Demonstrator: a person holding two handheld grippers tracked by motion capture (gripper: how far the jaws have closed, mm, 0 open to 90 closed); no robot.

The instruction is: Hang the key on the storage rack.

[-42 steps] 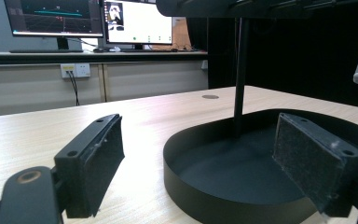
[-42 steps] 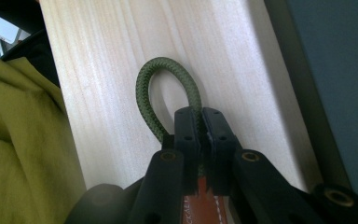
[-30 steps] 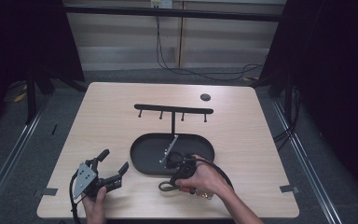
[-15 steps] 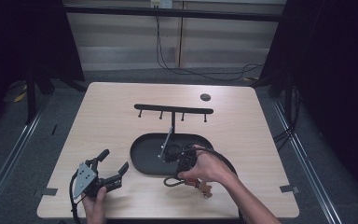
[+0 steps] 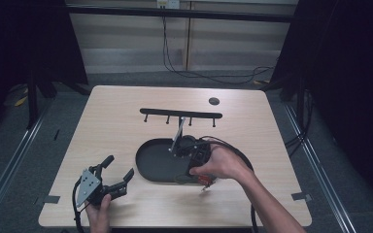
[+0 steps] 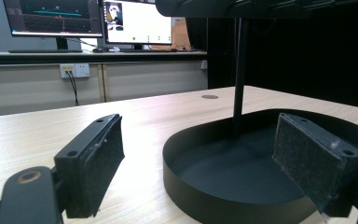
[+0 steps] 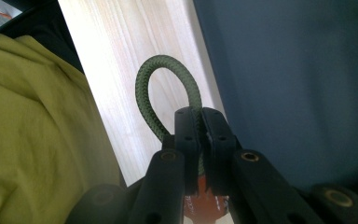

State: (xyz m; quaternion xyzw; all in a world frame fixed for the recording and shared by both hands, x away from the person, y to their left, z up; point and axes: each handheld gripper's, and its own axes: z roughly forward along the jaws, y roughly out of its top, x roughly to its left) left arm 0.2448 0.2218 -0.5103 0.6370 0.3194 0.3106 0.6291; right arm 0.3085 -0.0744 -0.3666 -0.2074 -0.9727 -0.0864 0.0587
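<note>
A green braided cord loop [image 7: 154, 88] is pinched between the shut jaws of my right gripper [image 7: 200, 114]; something orange shows below the pads. From above, my right gripper [image 5: 194, 172] hangs over the front right rim of the black oval tray [image 5: 148, 170], with the loop [image 5: 186, 179] and a red tag [image 5: 205, 182] under the hand. A black bar with several pegs [image 5: 179, 113] stands on a pole [image 6: 239, 70] rising from the tray. My left gripper [image 5: 119, 175] rests open at the table's front left, facing the tray [image 6: 191, 198], pads [image 6: 95, 158] apart and holding nothing.
A small dark round disc [image 5: 214, 101] lies at the table's far right. Yellow-green clothing [image 7: 32, 135] fills the left of the right gripper view, beyond the table edge. Monitors and a wall socket [image 6: 74, 70] stand behind the table. Cables trail off the front edge.
My right gripper has moved right and slightly away from the front edge, carrying the cord loop off the table toward the tray's rim. The left gripper has stayed put.
</note>
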